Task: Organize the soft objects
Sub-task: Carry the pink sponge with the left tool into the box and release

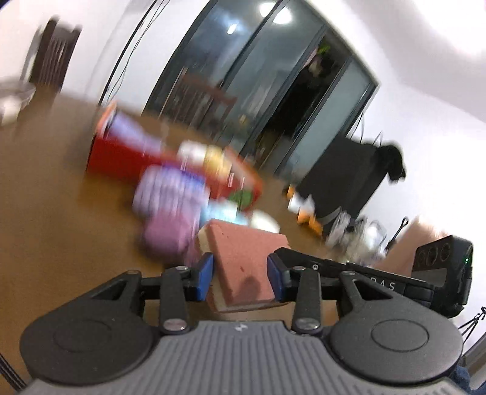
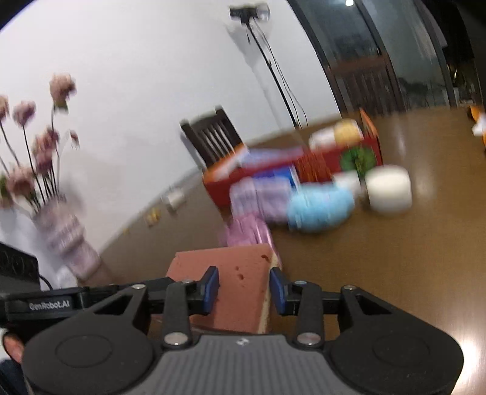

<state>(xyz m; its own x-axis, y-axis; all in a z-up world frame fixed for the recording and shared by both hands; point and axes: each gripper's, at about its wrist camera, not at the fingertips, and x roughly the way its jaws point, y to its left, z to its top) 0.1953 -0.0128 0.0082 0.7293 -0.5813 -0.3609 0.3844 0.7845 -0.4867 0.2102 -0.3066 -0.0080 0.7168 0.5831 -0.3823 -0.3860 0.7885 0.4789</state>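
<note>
Pink sponge, light and squashy, is clamped at opposite ends by left gripper and right gripper.

Bright indoor light, ceiling lamps mirrored in dark glass upper centre, heavy motion blur beyond the sharp foreground — fisheye bending at edges, glare on the bench lower right.

Pink-topped, cream-bottomed sponge; blue gripper pads; red box; light-blue cloth; brown table.
</note>
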